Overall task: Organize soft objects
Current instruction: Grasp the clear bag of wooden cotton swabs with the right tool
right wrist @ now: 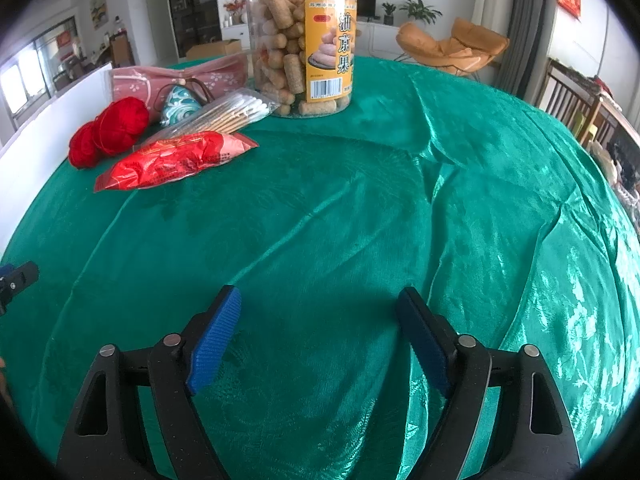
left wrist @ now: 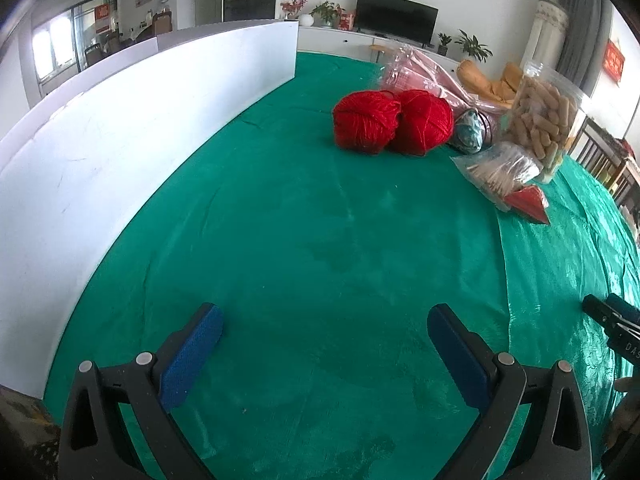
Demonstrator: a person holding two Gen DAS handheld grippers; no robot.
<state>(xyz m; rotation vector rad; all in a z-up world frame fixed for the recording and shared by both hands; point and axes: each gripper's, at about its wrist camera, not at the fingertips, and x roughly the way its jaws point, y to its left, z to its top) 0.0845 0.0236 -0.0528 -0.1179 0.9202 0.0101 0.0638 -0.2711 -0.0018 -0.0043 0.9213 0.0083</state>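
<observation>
Two red yarn balls (left wrist: 392, 122) lie side by side on the green tablecloth (left wrist: 300, 240), far ahead of my left gripper (left wrist: 324, 320), which is open and empty low over the cloth. In the right wrist view the yarn balls (right wrist: 110, 130) sit at far left. Behind them lie a pink fabric pouch (right wrist: 180, 78) and a small teal patterned pouch (right wrist: 178, 104). A red snack bag (right wrist: 172, 162) and a clear bag of cotton swabs (right wrist: 224, 114) lie nearby. My right gripper (right wrist: 320, 312) is open and empty over bare cloth.
A tall clear jar of biscuit sticks (right wrist: 302, 40) stands at the back. A white board (left wrist: 100, 128) walls the table's left side. The cloth is wrinkled on the right (right wrist: 500, 200). The right gripper's tip shows at the left wrist view's edge (left wrist: 612, 316).
</observation>
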